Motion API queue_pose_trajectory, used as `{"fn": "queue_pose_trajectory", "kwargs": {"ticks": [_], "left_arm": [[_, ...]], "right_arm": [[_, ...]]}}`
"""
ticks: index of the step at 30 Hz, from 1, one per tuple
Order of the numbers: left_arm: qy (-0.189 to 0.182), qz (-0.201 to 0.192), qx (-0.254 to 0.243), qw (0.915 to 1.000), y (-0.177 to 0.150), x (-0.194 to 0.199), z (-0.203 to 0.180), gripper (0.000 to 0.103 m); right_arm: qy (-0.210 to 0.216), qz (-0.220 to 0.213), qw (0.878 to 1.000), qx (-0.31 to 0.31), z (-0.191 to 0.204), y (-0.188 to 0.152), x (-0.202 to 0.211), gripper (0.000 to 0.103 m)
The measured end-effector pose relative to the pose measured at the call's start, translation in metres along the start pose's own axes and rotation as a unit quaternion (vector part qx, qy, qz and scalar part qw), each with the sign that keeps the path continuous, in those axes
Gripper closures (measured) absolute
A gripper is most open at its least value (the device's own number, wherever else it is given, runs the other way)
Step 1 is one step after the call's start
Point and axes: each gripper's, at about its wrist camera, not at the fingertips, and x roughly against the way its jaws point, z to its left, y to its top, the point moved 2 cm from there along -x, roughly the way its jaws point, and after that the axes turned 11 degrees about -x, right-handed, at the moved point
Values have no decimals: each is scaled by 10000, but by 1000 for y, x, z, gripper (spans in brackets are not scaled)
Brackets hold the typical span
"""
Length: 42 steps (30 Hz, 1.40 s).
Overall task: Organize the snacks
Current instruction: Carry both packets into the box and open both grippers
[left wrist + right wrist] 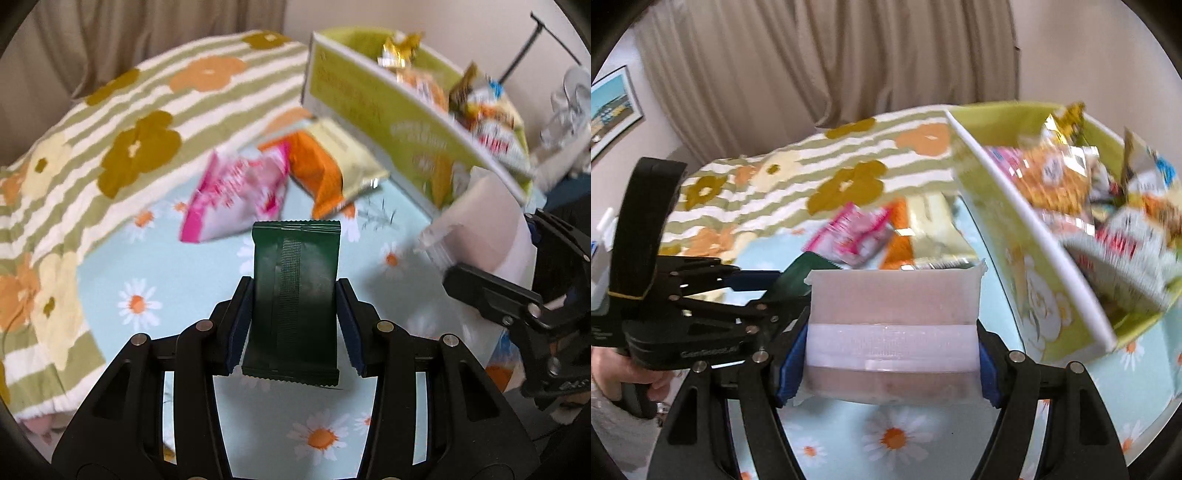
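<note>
My left gripper (pixel 295 302) is shut on a dark green snack packet (pixel 295 295), which stands upright between the blue pads above the daisy-print cloth (pixel 184 266). In the right wrist view my right gripper (pixel 892 343) is shut on a frosted white packet (pixel 892 321), also lifted off the cloth. That white packet (pixel 487 225) and the right gripper's black frame show at the right edge of the left wrist view. The left gripper (pixel 775 280) with its green packet (pixel 798 271) appears at the left of the right wrist view. A pink packet (pixel 240 195), an orange one (pixel 317 173) and a cream one (pixel 347 158) lie on the cloth.
A lime-green box (pixel 1027 266) holding several snack packets stands at the right; it is also in the left wrist view as the box (pixel 369 99). A striped flower-print blanket (pixel 110 122) lies behind the cloth. Beige curtains (pixel 831 55) hang at the back. A hand (pixel 628 373) holds the left gripper's handle.
</note>
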Motion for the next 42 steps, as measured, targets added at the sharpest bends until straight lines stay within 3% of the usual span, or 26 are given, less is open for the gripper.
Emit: {"fn": "queue_pose_trajectory", "kwargs": {"ticks": [7, 15, 26, 36, 38, 39, 40, 42], "left_arm": [[383, -429, 165, 9982, 38, 50, -5, 62], [691, -899, 392, 9928, 103, 78, -57, 62], [695, -1051, 892, 9880, 196, 29, -134, 62], [657, -654, 1069, 9899, 224, -24, -158, 61], [662, -532, 1124, 9900, 224, -33, -156, 46], [646, -489, 1153, 9900, 223, -36, -155, 18], [608, -500, 1172, 9900, 223, -37, -155, 0], [526, -535, 1159, 9904, 220, -37, -156, 1]], "right_arm": [[375, -368, 9981, 329, 0, 47, 49, 32], [451, -532, 9956, 624, -64, 105, 87, 32], [540, -555, 9939, 786, -170, 184, 89, 32], [469, -269, 9969, 573, -217, 204, 71, 32], [467, -223, 9973, 529, -222, 206, 68, 32], [468, -204, 9973, 529, -223, 207, 67, 32], [469, -200, 9972, 538, -225, 207, 66, 32], [452, -183, 9974, 530, -227, 209, 65, 32]]}}
